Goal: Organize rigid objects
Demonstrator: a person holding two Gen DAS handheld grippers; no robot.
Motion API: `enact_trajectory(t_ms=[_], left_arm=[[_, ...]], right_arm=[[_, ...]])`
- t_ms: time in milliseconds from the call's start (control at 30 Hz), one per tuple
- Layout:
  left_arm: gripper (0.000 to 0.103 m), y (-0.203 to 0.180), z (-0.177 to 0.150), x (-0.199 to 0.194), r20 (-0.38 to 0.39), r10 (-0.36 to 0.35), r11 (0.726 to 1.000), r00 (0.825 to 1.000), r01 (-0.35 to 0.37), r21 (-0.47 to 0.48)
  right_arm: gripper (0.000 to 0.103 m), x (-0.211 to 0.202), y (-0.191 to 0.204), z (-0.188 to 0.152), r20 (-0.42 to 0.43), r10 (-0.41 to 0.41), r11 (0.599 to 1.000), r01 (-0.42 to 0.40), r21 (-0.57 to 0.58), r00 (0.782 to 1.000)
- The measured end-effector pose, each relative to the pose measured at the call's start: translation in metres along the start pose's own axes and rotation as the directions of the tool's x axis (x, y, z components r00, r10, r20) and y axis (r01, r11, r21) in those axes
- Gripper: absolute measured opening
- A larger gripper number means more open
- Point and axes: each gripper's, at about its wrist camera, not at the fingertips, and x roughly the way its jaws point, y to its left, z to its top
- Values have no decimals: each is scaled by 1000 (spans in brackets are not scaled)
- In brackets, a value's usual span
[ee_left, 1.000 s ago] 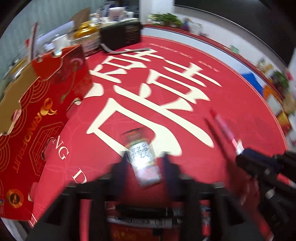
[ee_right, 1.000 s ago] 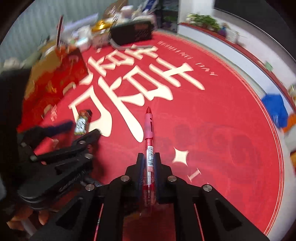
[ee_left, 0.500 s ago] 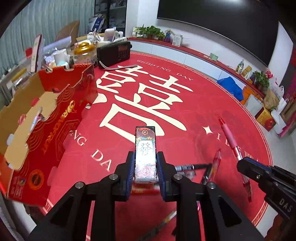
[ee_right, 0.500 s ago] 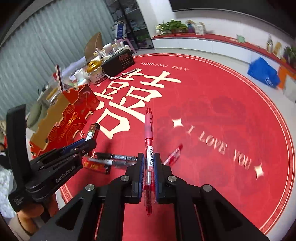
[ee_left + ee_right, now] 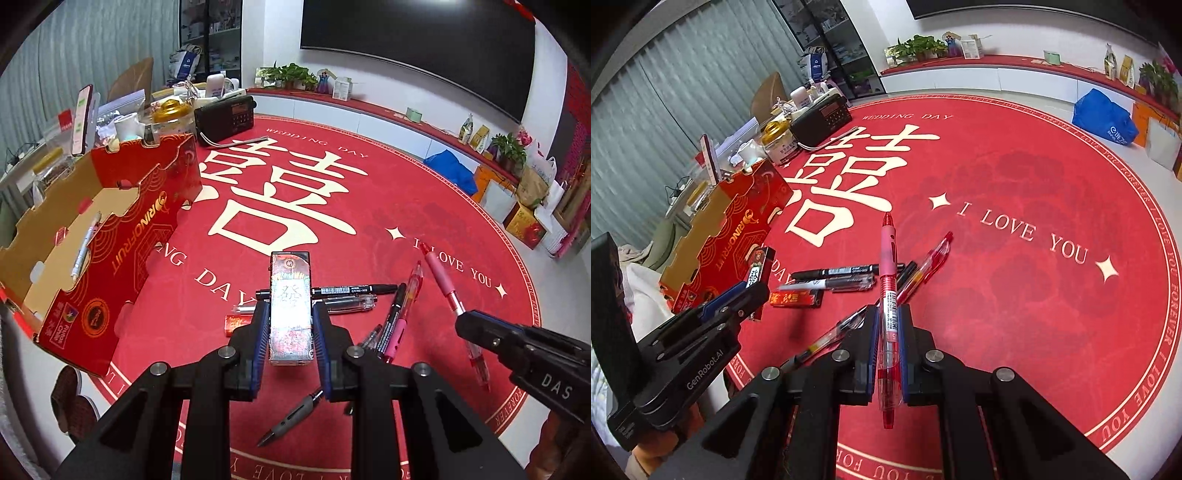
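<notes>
From the left wrist view, the left gripper [image 5: 290, 325] pinches a small patterned box [image 5: 290, 306], held upright above the red tablecloth [image 5: 332, 206]. Behind it lie pens, partly hidden by the box and fingers: I count two black markers [image 5: 347, 290], a clear pen [image 5: 349, 303], a red pen [image 5: 410, 291] and a grey pen [image 5: 291, 415] near the edge. A small red pack [image 5: 238, 322] is half covered. The open red carton [image 5: 110, 236] at left holds one white pen [image 5: 84, 251].

From the right wrist view, the right gripper [image 5: 888, 332] is pressed tight on a pink-and-red pen [image 5: 888, 288], pointing away over the table. The left gripper [image 5: 738, 295] appears at left, its box [image 5: 759, 269] mostly cut off.
</notes>
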Motion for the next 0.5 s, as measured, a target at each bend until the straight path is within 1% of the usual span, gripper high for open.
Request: enact_trajectory(t_ms=[267,500], left_arm=[[25,7,-2,-9,21,4,1000,1000,-3,-9],[25,20,3,-19,52,14,999,999,-12,-37]], right_arm=[[10,-1,9,-2,1,-4,1000,4,-10,1000],[10,-4,20,7,9,-4,1000,4,-25,1000]])
